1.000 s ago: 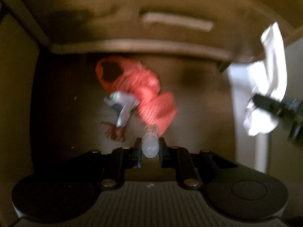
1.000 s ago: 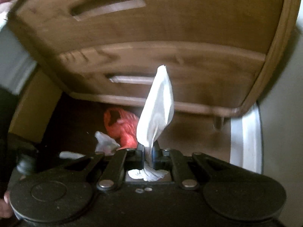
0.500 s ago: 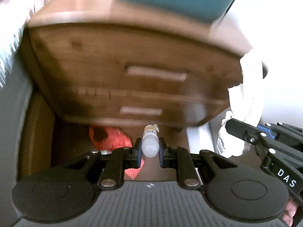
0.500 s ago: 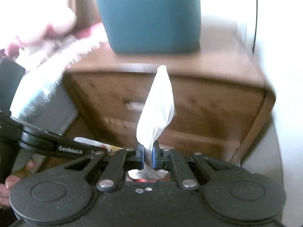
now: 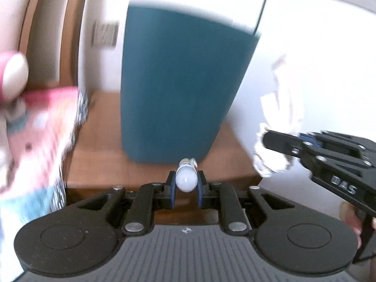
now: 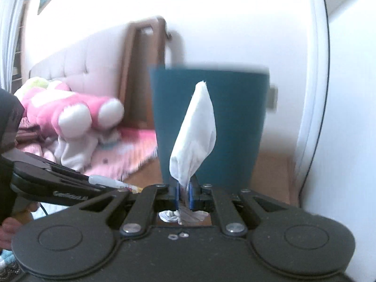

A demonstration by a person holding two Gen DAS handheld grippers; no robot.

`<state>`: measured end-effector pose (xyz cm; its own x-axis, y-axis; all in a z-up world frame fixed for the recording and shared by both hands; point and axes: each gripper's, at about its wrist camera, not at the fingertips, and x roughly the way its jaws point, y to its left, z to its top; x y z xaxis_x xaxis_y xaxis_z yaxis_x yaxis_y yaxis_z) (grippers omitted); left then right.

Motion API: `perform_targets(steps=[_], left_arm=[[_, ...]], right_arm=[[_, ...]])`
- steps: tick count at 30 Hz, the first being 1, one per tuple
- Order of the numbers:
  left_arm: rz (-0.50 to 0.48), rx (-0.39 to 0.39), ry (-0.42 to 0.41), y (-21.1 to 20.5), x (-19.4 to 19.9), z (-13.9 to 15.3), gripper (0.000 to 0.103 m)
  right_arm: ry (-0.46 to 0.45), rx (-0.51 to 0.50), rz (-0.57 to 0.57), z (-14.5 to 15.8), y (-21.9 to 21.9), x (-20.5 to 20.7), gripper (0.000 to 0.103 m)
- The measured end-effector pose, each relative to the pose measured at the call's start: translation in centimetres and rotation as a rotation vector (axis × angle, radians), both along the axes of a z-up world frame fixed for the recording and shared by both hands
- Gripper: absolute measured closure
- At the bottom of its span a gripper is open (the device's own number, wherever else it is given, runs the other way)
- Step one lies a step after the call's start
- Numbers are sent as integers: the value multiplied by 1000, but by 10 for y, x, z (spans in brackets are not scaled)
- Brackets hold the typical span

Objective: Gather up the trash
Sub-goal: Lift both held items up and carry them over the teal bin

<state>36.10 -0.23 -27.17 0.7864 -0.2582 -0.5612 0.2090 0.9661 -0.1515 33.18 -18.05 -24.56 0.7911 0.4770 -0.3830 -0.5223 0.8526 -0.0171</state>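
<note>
Both pickups done, I'd say; my left gripper (image 5: 186,184) is clamped on the little white bottle (image 5: 186,179), my right gripper (image 6: 184,193) pinches the white tissue (image 6: 195,136), which sticks up at 12 o'clock; a second ago both cameras faced the floor under the drawers, now they've swung up to the teal bin (image 5: 178,87) on the wooden nightstand (image 5: 98,155), dead ahead; next is dropping both in.

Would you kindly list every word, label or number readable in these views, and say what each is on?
"DAS": white letters on the right gripper body, seen from the left wrist.
White lettering on the left gripper arm: too blurred to read.
Label on the small bottle: too small to read.
</note>
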Motion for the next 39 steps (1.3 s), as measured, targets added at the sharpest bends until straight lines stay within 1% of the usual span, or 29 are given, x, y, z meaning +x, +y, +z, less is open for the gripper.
perform_targets(steps=[2,6,8,9,12,15,17,18,19,22,25,31,34,36,39], left_arm=[[-19,-3,-53,0,-8,21,87],[-43,-28,-123,4,-11,63,87],[-33,-20,-143,2,-5,82,87],[-28,-16,-140,0,1,88,87],[0,-18,-162,-6,19,113,87],[19,-67,-213,-3,30,146,88],[39,-71,-256,-6,35,171,88],[62,-59,-282,-9,42,184,88],[78,-49,-295,-9,49,189,88],[120,2,-316,-19,76,209,88],[156,50,-280,-25,109,207,88],[202,121,-146,-27,171,167,88],[221,142,-92,-29,187,148,88],[233,142,-59,-26,195,138,88],[235,149,-38,-24,196,127,88]], right_arm=[[-34,3,18,20,3,2,96],[-82,13,11,50,3,11,96],[-105,12,-3,68,4,21,96],[-107,14,-8,71,10,28,96],[-126,18,-36,100,16,50,96],[-121,7,-63,123,25,78,96],[-105,2,-76,131,31,96,96],[-89,7,-87,133,32,103,96],[-72,4,-88,135,36,112,96],[-63,-38,-114,132,45,127,96],[-23,-62,-140,125,50,144,96],[65,-144,-167,97,55,166,96],[96,-163,-189,84,54,170,93],[134,-155,-185,79,51,174,89],[154,-134,-187,75,49,177,82]])
